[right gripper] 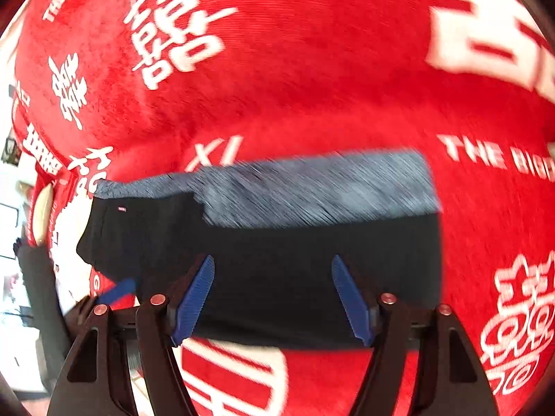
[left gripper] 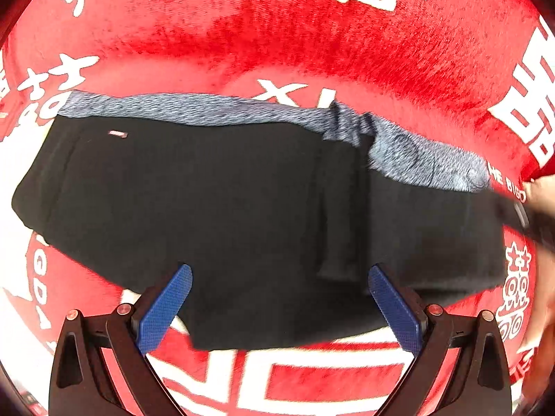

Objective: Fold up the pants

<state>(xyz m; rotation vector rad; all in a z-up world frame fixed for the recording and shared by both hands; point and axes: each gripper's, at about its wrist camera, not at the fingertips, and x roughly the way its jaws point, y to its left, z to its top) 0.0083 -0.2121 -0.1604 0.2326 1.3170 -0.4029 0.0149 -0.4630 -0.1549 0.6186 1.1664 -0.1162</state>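
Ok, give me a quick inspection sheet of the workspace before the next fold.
Surface: red blanket with white lettering, covering all the work area.
Job's things: black pants lying folded and flat, grey lining showing along the far edge.
Clutter: nothing seen.
Grippers: left gripper open above the near edge, holding nothing; right gripper open, holding nothing.
Cables: nothing seen.
Surroundings: bright room edge at left of the right wrist view, too blurred to tell.

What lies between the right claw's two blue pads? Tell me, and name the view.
Nothing is pinched there. In the right wrist view the right claw stands open, and through the gap only the folded black pants on the red blanket show.
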